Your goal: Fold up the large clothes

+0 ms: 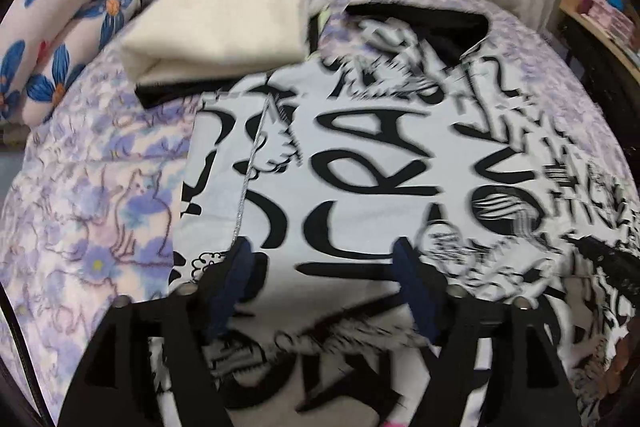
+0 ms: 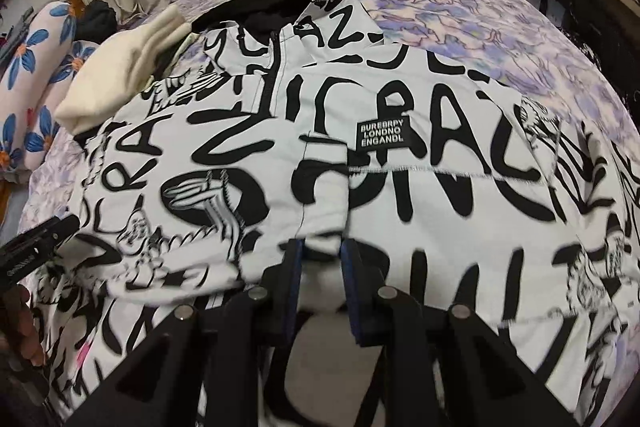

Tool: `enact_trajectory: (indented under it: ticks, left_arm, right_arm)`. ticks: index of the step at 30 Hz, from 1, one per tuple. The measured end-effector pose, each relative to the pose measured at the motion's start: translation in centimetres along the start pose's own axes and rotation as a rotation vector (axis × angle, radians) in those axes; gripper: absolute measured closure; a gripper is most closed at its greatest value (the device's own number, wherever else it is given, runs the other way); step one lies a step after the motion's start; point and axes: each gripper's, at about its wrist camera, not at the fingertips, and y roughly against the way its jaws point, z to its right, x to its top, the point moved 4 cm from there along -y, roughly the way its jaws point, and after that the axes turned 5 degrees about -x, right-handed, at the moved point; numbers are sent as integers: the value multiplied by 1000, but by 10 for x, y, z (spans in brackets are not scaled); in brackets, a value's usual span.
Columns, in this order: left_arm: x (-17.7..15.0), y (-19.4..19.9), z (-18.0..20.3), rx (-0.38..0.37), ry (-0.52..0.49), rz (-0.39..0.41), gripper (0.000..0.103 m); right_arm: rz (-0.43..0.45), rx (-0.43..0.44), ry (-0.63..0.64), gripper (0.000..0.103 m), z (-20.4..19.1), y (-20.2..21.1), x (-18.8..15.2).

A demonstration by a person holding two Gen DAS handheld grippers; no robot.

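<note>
A large white jacket with black graffiti lettering (image 1: 360, 155) lies spread on the bed, its black-lined collar (image 1: 420, 23) at the far end. It also fills the right wrist view (image 2: 400, 167), with a black label patch (image 2: 381, 134) on the chest. My left gripper (image 1: 322, 259) is open just above the jacket's near part, nothing between the fingers. My right gripper (image 2: 321, 251) has its fingers close together on a fold of the jacket's fabric at its near edge. The left gripper's body (image 2: 36, 247) shows at the left edge of the right wrist view.
A folded cream garment (image 1: 216, 27) lies at the jacket's far left, partly on it. Flowered pillows (image 1: 60, 27) lie at the bed's left edge. The bed has a purple floral cover (image 1: 100, 187). A curtain hangs behind, and a wooden shelf (image 1: 600, 11) stands at the right.
</note>
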Motion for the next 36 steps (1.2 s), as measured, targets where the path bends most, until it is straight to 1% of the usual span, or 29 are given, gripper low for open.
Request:
enact_trajectory:
  ticks: [1,3,7,11,15,18,20,22,23,24,25,27,29,31,36]
  left_arm:
    - [-1,10,6,-6,-13,16,23]
    - [-4,28,17,-16,-35,39,23]
    - [-18,58,42,-42,-59,52,18]
    - [-43,82,71,-96,-73,40,17]
    - [-68,101,101,-151,-84,20,17]
    - [-79,111,124,-186,-90,-3,17]
    - [-85,121,144,-208,-113,-3,17]
    - [-87,132,162,-221,-147,16,17]
    - [-87,139,173,-224,-168,32,17]
    - [-86,144,180,-226,-181,42,17]
    - [-84,151,191,-236,-197,59,17]
    - [-80,161,208,-248,-215,89,17]
    - [-73,171,228,-259,-237,120,17]
    - [-67,174,243,-244,-245,141,17]
    - [-53,167,284,-233,-290,161,17]
  right_arm:
    - [-1,11,-3,83,0,5,-3]
    - [-3,29,-10,83,1,15,-12]
    - [6,63,-19,83,6,38,-34]
    - [13,106,-31,83,15,63,-60]
    - [10,119,-44,83,31,86,-83]
    - [7,125,-72,83,52,104,-91]
    - [18,121,-98,79,71,119,-92]
    - [47,105,-123,66,92,137,-91]
    - [64,93,-132,62,103,144,-89]
    - [89,76,-146,56,116,155,-86]
    - [109,62,-160,52,129,165,-84]
    - [136,46,-191,51,153,179,-79]
    - [170,11,-228,51,183,194,-75]
    - [192,-33,-257,51,211,203,-72]
    - [212,-79,-372,51,276,212,-70]
